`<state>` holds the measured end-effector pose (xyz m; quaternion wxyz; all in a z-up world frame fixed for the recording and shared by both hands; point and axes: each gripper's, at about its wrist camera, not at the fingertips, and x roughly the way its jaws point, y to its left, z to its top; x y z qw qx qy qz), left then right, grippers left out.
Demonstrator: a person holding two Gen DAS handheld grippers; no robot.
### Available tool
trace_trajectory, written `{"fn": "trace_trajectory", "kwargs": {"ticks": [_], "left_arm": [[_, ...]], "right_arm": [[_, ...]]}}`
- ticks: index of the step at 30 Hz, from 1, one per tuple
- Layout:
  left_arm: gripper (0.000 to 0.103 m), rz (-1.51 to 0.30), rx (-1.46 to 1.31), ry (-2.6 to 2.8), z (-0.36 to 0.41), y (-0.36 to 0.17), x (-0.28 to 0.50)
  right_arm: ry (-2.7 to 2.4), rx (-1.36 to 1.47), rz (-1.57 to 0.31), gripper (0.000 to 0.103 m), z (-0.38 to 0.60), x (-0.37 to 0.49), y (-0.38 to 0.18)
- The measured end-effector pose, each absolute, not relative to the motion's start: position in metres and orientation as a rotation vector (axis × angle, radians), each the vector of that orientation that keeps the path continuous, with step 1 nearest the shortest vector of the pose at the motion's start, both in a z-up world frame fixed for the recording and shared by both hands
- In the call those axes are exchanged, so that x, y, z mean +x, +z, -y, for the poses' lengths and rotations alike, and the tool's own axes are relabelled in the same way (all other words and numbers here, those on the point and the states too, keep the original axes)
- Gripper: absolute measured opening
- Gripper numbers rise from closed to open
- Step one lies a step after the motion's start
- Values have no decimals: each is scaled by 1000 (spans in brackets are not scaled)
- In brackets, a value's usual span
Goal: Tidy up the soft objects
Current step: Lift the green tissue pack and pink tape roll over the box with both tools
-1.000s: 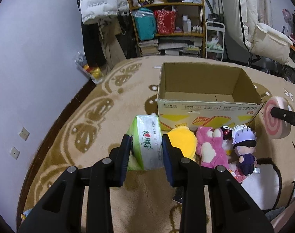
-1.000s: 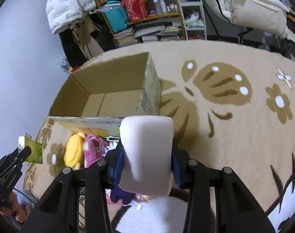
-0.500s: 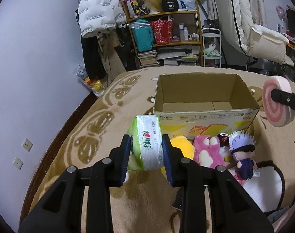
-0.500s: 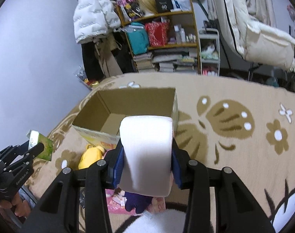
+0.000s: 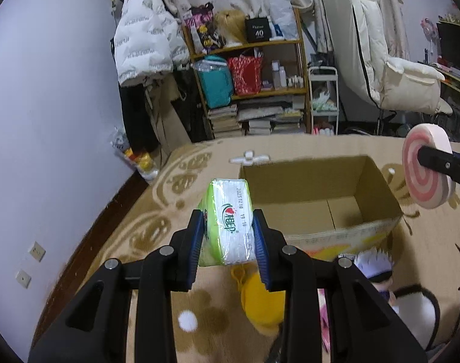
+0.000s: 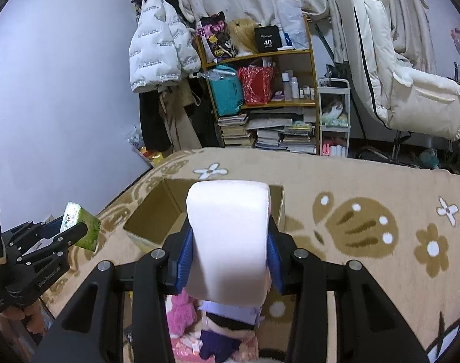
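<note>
My left gripper (image 5: 228,242) is shut on a green and white tissue pack (image 5: 230,224), held in the air left of the open cardboard box (image 5: 320,202). My right gripper (image 6: 228,251) is shut on a pink swirl cushion (image 6: 228,239), held above the box's (image 6: 157,211) near side. The cushion (image 5: 426,169) also shows in the left wrist view, right of the box, and the tissue pack (image 6: 81,227) at the left of the right wrist view. On the carpet in front of the box lie a yellow plush (image 5: 260,299), a pink plush (image 6: 181,311) and a white-haired doll (image 5: 375,269).
The box stands on a beige patterned carpet (image 6: 366,211). Behind it are a cluttered wooden shelf (image 5: 251,84), stacked books (image 6: 275,133), a hanging white jacket (image 5: 145,45) and a white chair (image 5: 390,69). A lilac wall (image 5: 48,121) is at the left.
Both grippers have risen with their loads and tilted up. The box and the plush toys now sit lower in both views, and more of the room behind shows.
</note>
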<state>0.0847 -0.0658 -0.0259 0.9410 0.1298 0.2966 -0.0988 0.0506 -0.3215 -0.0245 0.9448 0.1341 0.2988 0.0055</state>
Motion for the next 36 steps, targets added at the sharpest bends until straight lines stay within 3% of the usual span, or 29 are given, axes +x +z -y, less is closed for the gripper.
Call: {"fn": "trace_trajectory", "kwargs": {"ticks": [15, 36], "left_arm": [[31, -508, 364, -253, 110, -8, 135], [31, -618, 244, -316, 110, -40, 171]], "right_arm": [[40, 272, -596, 44, 338, 94, -17], [124, 194, -675, 45, 308, 138, -55]]}}
